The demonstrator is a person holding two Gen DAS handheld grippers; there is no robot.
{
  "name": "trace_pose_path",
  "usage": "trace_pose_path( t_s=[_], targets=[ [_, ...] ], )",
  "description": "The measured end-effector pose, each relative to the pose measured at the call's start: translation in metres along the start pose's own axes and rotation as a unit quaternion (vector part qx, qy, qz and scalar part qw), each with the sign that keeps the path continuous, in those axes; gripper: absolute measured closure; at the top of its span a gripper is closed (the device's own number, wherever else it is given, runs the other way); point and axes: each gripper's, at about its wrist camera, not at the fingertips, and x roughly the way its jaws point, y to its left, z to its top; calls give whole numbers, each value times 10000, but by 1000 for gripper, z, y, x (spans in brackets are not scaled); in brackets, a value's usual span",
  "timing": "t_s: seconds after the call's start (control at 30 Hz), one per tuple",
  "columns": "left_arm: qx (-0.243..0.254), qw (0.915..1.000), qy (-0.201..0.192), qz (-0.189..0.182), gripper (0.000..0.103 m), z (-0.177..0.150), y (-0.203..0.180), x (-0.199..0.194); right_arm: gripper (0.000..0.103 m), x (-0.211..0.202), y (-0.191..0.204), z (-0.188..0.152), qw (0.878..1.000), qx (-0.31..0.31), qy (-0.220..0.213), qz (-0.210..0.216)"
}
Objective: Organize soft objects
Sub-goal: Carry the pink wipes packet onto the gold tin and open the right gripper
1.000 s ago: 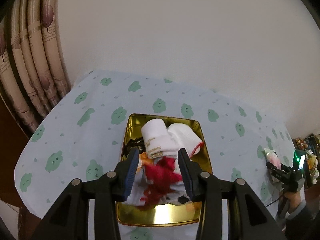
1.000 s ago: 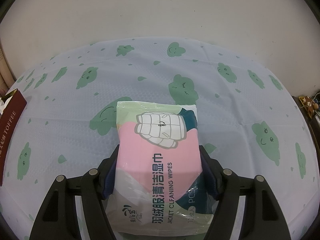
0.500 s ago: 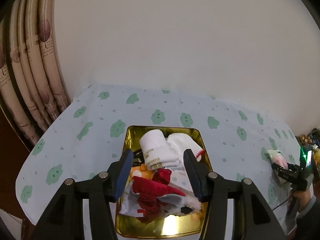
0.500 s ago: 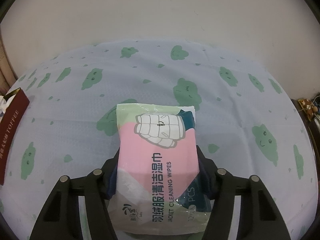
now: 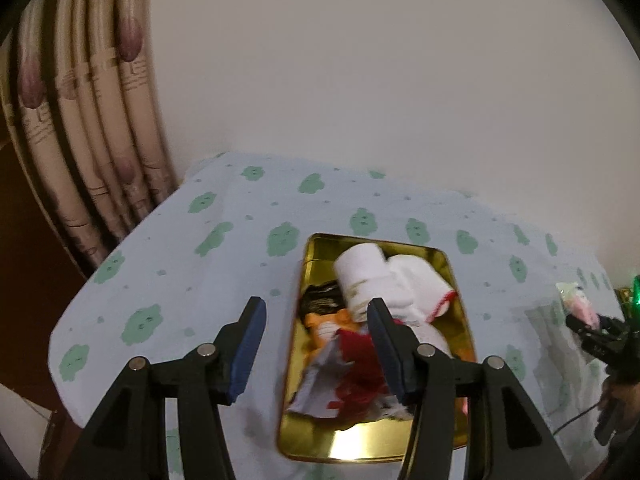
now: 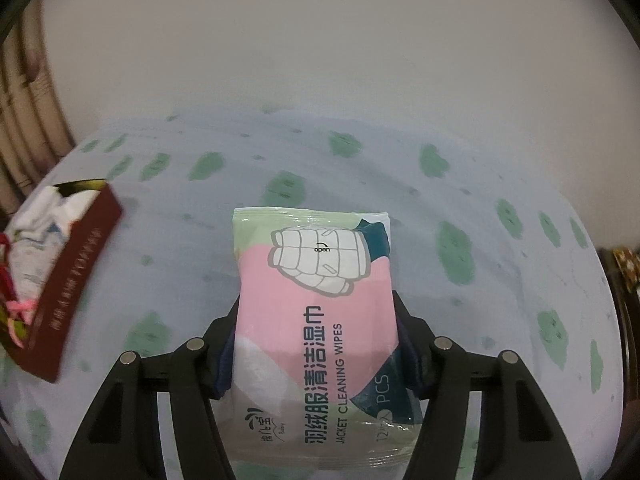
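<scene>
Wipes pack (image 6: 316, 312) clamped in right gripper (image 6: 316, 344), not yet binned. Left gripper (image 5: 316, 344) wide, empty; gold tin (image 5: 460, 280) ahead holds socks (image 5: 384, 280).

a table covered by a pale blue cloth (image 5: 248, 248) printed with green cloud shapes stands against a plain wall, with curtains at its left end. a gold tin (image 5: 360, 446) with dark red outer walls rests directly on the cloth, near its front edge in the left wrist view. elsewhere the cloth shows bare, though both views are blurred.
</scene>
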Motion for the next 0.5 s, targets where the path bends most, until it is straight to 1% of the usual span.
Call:
trace_pose_path(
  t_s=[0.1, 0.23, 0.33, 0.5],
  targets=[
    [-7, 9999, 14, 144, 49, -3, 6, 0, 43, -6, 28, 10, 9995, -216, -65, 208],
    [-31, 9998, 25, 219, 49, -8, 14, -1, 43, -15, 64, 18, 9976, -436, -113, 534],
    [-86, 9995, -12, 301, 49, -10, 20, -3, 43, -25, 92, 19, 9949, -673, -135, 745],
    [-257, 9992, -49, 313, 49, -9, 30, -4, 43, -41, 134, 19, 9889, -1015, -125, 1074]
  ],
)
